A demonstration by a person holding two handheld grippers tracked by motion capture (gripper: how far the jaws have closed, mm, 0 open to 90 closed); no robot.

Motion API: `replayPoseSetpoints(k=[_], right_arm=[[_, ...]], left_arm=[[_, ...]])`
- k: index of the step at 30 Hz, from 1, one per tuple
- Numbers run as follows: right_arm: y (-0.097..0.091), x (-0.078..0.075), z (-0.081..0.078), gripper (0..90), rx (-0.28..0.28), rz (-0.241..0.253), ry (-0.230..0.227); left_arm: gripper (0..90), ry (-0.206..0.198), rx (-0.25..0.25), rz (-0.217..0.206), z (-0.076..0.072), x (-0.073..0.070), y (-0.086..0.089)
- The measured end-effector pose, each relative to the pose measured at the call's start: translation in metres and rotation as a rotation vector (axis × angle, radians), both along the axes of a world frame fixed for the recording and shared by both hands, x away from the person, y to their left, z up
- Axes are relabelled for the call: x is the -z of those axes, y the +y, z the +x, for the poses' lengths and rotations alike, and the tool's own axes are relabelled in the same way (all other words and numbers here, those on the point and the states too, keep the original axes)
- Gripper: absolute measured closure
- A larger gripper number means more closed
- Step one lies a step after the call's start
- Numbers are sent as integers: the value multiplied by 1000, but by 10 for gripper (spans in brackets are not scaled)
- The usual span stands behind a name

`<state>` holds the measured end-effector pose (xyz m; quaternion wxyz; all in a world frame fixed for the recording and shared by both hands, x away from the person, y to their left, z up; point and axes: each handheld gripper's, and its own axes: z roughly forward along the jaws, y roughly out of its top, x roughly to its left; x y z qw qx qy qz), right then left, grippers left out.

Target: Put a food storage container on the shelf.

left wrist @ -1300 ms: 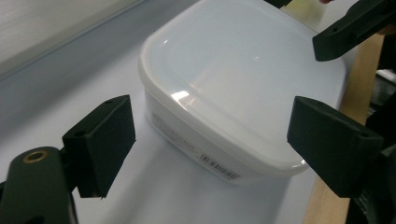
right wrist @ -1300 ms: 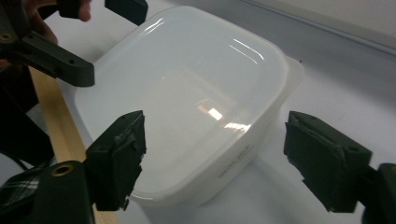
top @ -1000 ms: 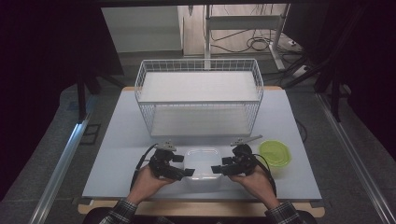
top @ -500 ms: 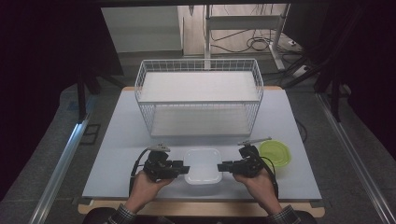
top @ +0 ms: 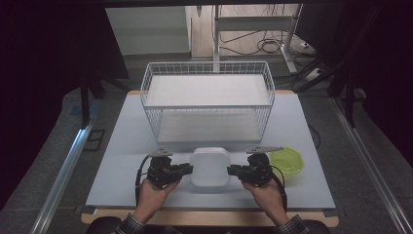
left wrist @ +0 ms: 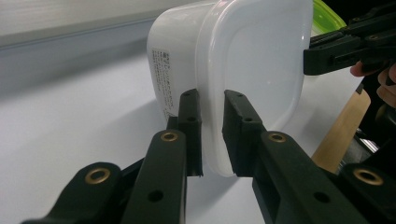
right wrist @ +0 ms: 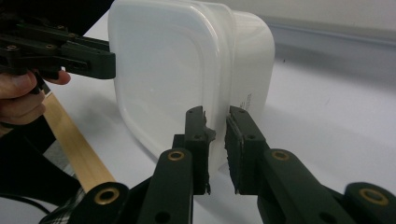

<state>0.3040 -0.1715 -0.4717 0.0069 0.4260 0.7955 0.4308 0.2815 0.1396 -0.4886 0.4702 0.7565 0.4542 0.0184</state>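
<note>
White plastic container (top: pixel 210 166): left gripper (top: pixel 187 169) and right gripper (top: pixel 233 170) have just closed, pinching opposite rims, ready for lifting

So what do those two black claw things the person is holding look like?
Each is matte black. The left gripper and the right gripper each have two flat, blocky jaws on arms with round brass-coloured rivets. In the high view each carries a grey three-cornered plate on top and trails a black cable. The person's sleeves are checked.
</note>
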Motion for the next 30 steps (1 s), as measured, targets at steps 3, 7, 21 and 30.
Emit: replayPoseSetpoints(k=[3,7,21,30], right_arm=[[0,-2,1,793,-4,11,-17],[-1,-7,2,793,-2,26,-44],[3,-40,9,793,5,45,-149],[6,-62,16,792,8,55,-201]], left_arm=[[781,-20,-7,1,0,-5,0],[781,-49,-10,9,1,-13,-1],[781,-135,-27,18,9,-47,2],[781,-188,-31,31,16,-72,4]])
